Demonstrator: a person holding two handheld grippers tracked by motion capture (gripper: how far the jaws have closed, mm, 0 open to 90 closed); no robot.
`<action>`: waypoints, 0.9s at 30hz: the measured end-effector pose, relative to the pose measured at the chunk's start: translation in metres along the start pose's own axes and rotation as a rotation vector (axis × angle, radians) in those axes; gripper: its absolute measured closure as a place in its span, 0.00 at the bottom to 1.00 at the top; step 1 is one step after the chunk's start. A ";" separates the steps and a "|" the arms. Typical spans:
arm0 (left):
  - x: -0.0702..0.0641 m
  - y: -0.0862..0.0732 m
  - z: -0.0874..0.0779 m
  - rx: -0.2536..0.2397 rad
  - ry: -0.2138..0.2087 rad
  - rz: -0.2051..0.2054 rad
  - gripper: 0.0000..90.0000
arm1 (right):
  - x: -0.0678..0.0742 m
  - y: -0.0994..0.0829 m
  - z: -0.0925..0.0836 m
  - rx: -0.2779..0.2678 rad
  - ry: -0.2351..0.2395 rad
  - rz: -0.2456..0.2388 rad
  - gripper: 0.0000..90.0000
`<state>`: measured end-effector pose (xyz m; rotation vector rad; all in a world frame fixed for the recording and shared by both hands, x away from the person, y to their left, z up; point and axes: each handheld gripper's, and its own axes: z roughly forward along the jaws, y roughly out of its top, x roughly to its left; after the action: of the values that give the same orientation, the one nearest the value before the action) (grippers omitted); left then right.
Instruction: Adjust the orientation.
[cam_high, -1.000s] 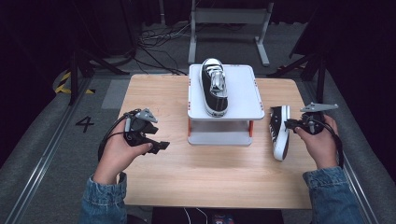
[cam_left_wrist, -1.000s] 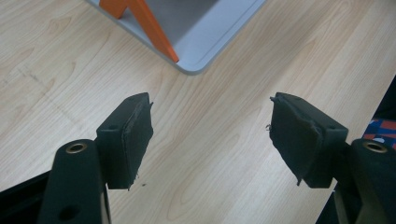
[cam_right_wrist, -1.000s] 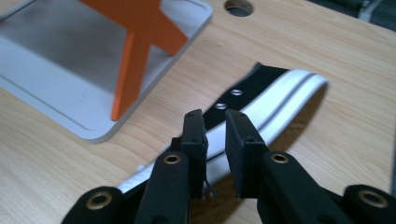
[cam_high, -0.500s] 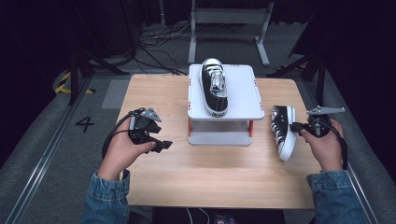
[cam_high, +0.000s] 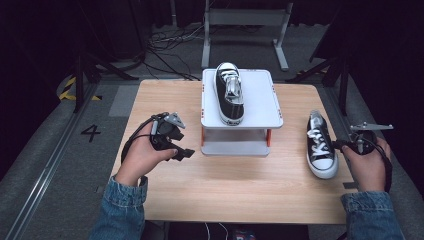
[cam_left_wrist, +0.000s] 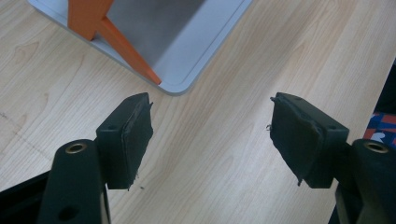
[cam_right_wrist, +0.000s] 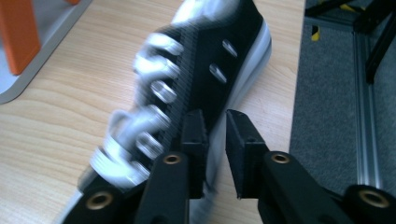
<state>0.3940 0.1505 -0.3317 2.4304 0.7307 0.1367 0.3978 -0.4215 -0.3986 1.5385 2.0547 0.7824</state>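
Now the right tool (cam_high: 344, 145), clamped on the shoe's (cam_high: 320, 145) side wall, holds it by the bench's (cam_high: 200, 195) right edge.

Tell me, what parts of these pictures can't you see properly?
- Right gripper view: the sneaker is motion-blurred, and the right hand-held gripper covers its side, so the grip is unclear.
- Left gripper view: the white stand is cut off by the top edge.
- High view: the stand's top hides its lower shelf; the other sneaker's print is too small.
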 end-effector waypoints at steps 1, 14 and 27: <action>0.000 0.000 0.000 0.000 0.000 -0.001 0.34 | -0.002 -0.002 0.000 -0.003 0.004 0.016 0.87; -0.003 -0.027 -0.010 0.021 0.044 -0.055 0.33 | 0.006 0.027 0.020 -0.058 0.026 0.013 0.61; -0.012 -0.071 -0.032 0.029 0.086 -0.117 0.33 | 0.005 0.047 0.077 0.050 -0.051 0.067 0.52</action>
<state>0.3424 0.2081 -0.3449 2.4141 0.9169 0.1863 0.4802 -0.3934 -0.4239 1.6452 2.0095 0.7136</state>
